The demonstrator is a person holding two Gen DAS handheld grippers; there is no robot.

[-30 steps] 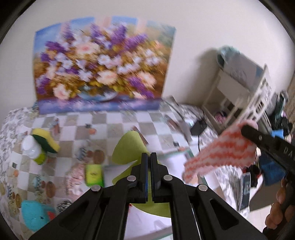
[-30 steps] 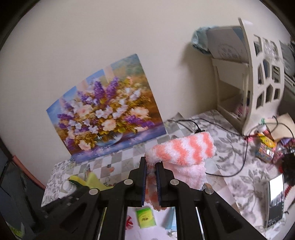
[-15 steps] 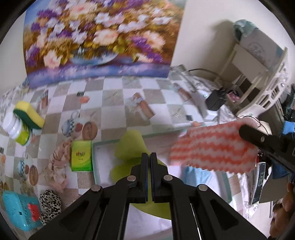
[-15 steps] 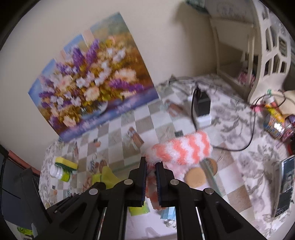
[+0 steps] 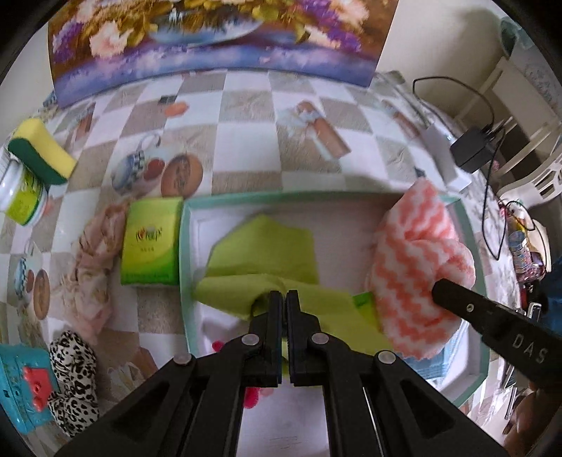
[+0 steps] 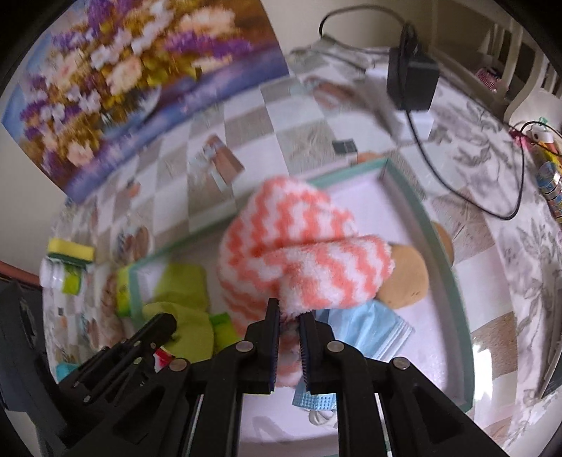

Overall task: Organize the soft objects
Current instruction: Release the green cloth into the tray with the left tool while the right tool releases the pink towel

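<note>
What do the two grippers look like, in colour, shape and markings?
Both are matte black plastic. The left gripper has two flat, narrow fingers on angular linkage bars joined by round silver rivets. The right gripper has the same build, with ribbed blue pads on the inner faces of its fingers. Seen from the left wrist camera, its side carries pale letters "DAS". No cables or sleeves show on either.

Home: floral painting, patterned tablecloth
</note>
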